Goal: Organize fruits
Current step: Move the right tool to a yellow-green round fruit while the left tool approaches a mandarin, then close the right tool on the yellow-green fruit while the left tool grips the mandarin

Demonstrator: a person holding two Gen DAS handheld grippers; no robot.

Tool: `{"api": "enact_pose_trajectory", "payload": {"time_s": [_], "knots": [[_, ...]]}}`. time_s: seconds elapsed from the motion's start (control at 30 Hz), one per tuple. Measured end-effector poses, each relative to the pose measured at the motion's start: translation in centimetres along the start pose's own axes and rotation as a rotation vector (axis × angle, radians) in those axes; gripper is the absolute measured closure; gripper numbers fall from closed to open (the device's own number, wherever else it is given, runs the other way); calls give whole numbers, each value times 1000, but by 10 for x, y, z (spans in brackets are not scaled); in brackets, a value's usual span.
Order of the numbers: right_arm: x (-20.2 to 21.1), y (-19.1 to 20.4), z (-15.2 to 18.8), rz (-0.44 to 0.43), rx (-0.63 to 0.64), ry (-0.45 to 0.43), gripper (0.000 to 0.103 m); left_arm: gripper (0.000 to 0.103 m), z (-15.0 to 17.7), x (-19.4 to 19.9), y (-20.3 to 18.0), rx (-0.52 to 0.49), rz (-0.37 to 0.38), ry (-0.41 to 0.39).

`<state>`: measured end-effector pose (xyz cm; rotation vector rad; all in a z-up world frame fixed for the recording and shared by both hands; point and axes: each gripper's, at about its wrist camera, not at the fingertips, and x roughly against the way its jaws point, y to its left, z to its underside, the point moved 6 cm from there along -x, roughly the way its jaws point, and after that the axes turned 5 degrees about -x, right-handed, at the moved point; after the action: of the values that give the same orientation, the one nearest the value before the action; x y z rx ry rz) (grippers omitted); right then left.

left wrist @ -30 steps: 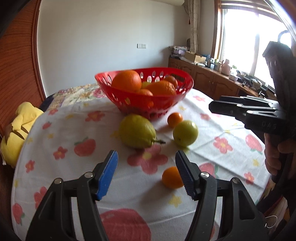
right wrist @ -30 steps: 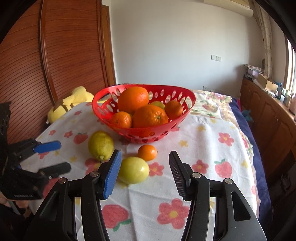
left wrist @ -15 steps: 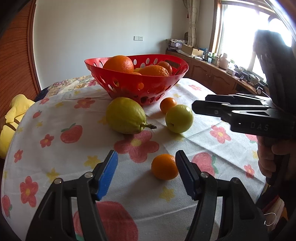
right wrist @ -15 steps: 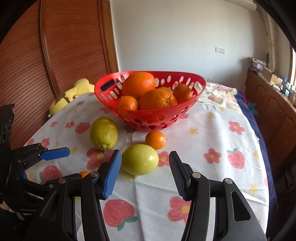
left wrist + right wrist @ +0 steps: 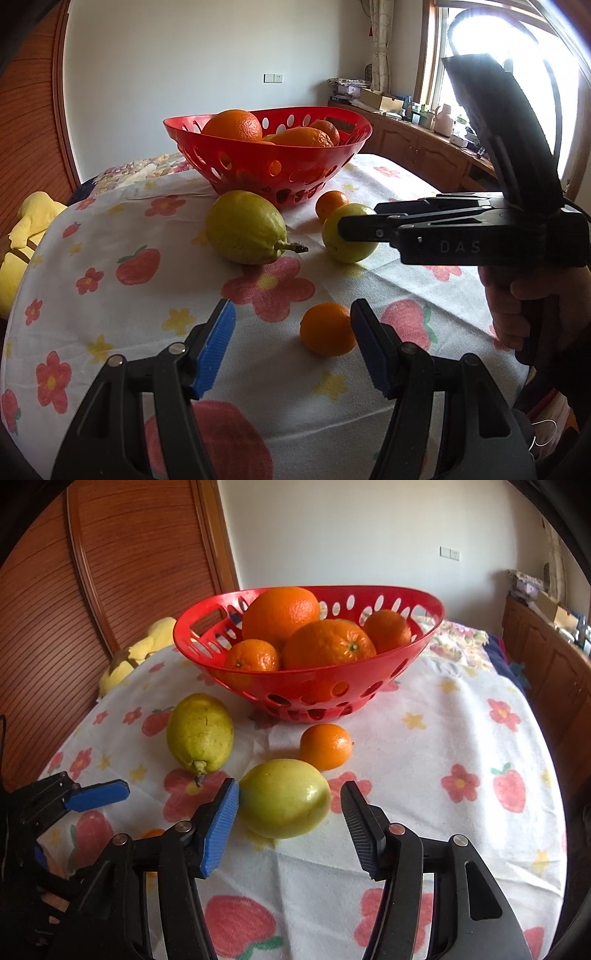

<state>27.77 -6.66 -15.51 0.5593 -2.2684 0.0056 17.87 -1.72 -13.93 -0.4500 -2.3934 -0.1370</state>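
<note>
- While both claws gape wide and hold nothing, the left claw [image 5: 291, 345] brackets a small orange [image 5: 325, 329] on the desk [image 5: 110, 325].
- Right claw [image 5: 289, 825] straddles the yellow-green fruit [image 5: 284, 798], blue pad at its side.
- Red basket [image 5: 317, 686] sits behind, oranges inside.

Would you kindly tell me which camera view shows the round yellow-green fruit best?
The right wrist view: the round yellow-green fruit lies whole between the open right gripper fingers. In the left wrist view, that gripper's finger hides part of it.
</note>
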Motion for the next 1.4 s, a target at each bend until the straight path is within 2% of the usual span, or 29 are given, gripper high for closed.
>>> {"api": "enact_pose_trajectory", "payload": {"time_s": [0.37, 0.7, 0.9, 1.2, 1.4], "knots": [[-12, 7, 5, -51, -27, 31, 46, 37, 1, 1, 0, 5, 6, -2], [5, 4, 14, -30, 5, -6, 46, 37, 1, 1, 0, 2, 7, 0], [23, -11, 33, 19, -8, -27, 46, 36, 1, 0, 0, 1, 7, 0], [38, -10, 51, 38, -11, -53, 46, 37, 1, -2, -12, -54, 2, 20], [38, -10, 54, 42, -9, -65, 46, 45, 2, -3, -20, -66, 28, 37]]}}
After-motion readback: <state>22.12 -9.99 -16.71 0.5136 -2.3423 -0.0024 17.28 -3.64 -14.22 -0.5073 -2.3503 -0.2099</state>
